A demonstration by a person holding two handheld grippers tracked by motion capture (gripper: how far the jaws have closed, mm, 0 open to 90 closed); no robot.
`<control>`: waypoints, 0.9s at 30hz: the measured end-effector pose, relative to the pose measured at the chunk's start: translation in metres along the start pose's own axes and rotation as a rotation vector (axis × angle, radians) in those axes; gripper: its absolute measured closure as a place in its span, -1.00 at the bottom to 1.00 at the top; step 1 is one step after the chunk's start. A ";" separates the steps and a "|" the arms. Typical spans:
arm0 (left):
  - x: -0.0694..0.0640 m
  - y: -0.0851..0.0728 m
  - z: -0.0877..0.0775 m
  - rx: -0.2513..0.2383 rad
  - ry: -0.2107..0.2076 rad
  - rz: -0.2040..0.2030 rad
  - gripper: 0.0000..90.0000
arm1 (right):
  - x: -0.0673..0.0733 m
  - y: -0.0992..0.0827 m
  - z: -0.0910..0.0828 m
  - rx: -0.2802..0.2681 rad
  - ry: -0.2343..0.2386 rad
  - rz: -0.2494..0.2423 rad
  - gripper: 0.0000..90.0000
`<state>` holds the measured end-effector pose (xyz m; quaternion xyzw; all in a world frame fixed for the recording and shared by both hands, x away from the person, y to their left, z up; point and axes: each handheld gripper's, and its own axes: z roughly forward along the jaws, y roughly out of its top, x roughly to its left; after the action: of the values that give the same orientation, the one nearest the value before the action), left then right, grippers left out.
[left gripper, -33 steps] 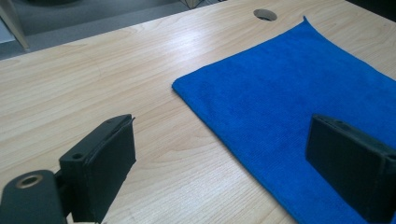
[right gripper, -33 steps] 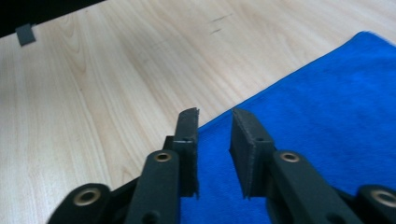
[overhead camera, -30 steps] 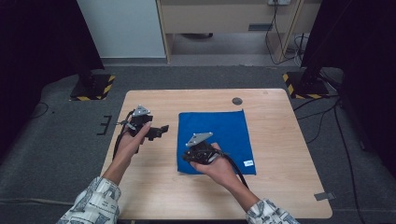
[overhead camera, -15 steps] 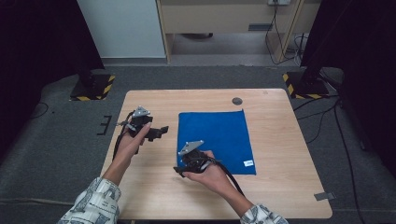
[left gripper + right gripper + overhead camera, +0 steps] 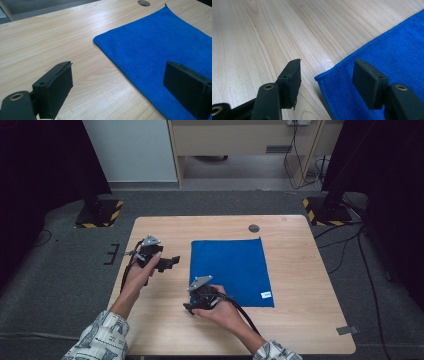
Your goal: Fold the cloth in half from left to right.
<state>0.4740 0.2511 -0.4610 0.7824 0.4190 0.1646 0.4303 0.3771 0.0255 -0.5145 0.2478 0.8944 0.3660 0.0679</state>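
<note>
A blue cloth (image 5: 230, 267) lies flat on the wooden table (image 5: 300, 270), a white label (image 5: 266, 294) at its near right corner. My right gripper (image 5: 189, 308) sits low at the cloth's near left corner. In the right gripper view its jaws have just been opening, and the right gripper (image 5: 327, 62) stands open with the cloth's corner (image 5: 322, 79) lying between the pads, untouched. My left gripper (image 5: 170, 262) hovers left of the cloth. The left gripper (image 5: 119, 67) is wide open over bare wood, with the blue cloth (image 5: 160, 42) under its right jaw.
A round cable hole (image 5: 253, 228) sits in the tabletop beyond the cloth. Two dark stands with yellow-black striped feet (image 5: 100, 212) (image 5: 327, 210) flank the table on the grey floor. Cables (image 5: 367, 270) run along the right side. A wooden cabinet (image 5: 240, 140) stands behind.
My right hand has moved down and toward the near left, from over the cloth to its near left corner, and its jaws have spread. The left hand has stayed put.
</note>
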 end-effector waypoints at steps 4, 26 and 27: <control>0.000 -0.001 0.000 0.001 -0.001 -0.002 -0.81 | -0.001 -0.002 0.003 0.010 -0.015 0.004 0.01; 0.002 0.006 0.014 0.004 -0.001 -0.038 -0.78 | -0.012 -0.001 -0.005 -0.018 -0.011 0.076 0.98; 0.003 0.007 0.016 0.000 0.002 -0.043 -0.76 | -0.012 0.000 -0.005 -0.025 -0.004 0.080 0.98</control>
<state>0.4900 0.2429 -0.4647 0.7732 0.4361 0.1563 0.4331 0.3854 0.0166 -0.5118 0.2833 0.8790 0.3792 0.0582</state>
